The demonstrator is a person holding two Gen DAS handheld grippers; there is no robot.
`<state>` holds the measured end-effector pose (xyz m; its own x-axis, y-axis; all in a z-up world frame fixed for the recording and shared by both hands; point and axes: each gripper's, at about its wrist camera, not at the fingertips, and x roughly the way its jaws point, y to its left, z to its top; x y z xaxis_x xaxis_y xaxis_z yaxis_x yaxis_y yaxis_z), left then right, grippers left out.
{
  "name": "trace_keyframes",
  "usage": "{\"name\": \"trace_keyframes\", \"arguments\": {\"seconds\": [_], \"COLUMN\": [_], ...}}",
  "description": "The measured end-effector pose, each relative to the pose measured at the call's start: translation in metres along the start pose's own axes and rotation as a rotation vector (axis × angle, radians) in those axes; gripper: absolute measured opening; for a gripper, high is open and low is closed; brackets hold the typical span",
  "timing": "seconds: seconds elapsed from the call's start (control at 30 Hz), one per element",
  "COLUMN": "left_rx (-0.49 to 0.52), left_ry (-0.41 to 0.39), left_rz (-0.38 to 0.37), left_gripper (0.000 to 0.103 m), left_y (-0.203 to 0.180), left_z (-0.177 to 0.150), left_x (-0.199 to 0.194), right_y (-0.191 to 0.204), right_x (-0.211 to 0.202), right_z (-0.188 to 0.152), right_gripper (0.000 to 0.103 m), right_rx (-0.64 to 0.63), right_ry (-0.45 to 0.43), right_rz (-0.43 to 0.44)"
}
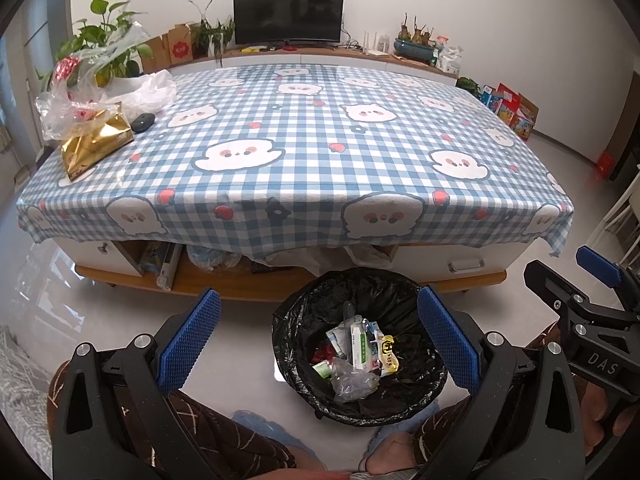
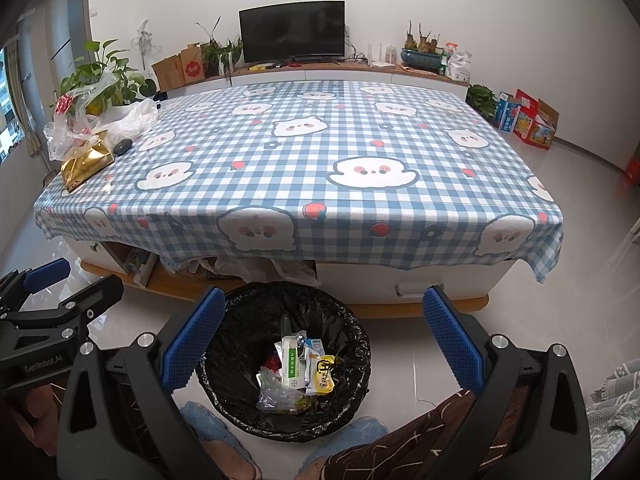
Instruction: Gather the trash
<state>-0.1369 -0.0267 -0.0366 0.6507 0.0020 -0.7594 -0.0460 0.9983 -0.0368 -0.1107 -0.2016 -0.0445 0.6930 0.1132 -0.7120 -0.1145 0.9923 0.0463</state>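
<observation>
A white-walled room with a pale glossy floor [image 1: 248,344] is holding a low tabletop under a blue-and-white checked cloth printed with white cartoon faces [image 1: 304,136]. A black flat screen [image 1: 288,14] is standing on the long cabinet behind. A round bin lined with a black plastic bag [image 1: 404,304] is sitting on the floor before the tabletop, with wrappers and a crumpled clear bag, the trash [image 1: 360,356], lying inside. A gold foil packet [image 1: 94,142] is resting at the tabletop's left corner. The left gripper [image 1: 318,336] and the right gripper [image 2: 320,336] are hanging spread wide, empty; "DAS" and "GenRobot.AI" are showing on their bodies.
</observation>
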Motion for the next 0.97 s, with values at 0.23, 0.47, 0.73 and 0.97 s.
{"name": "trace_keyframes", "arguments": {"seconds": [0.23, 0.47, 0.73, 0.97], "left_rx": [-0.008, -0.008, -0.004, -0.01], "left_ry": [0.01, 0.003, 0.0, -0.002], "left_rz": [0.002, 0.008, 0.019, 0.025], "left_gripper": [0.097, 0.096, 0.096, 0.096], "left_y": [0.001, 0.0005, 0.0008, 0.0021], "left_z": [0.0004, 0.0009, 0.0014, 0.0007], "left_x": [0.0021, 0.0008, 0.0008, 0.0011], "right_y": [0.0003, 0.0003, 0.0001, -0.0005], "right_x": [0.0008, 0.0012, 0.0016, 0.0027], "right_z": [-0.001, -0.0004, -0.0009, -0.0018], "right_gripper": [0.095, 0.095, 0.095, 0.095], "right_rx": [0.0, -0.001, 0.0, 0.003], "right_ry": [0.003, 0.004, 0.005, 0.007], "right_rz": [0.001, 0.001, 0.001, 0.0]}}
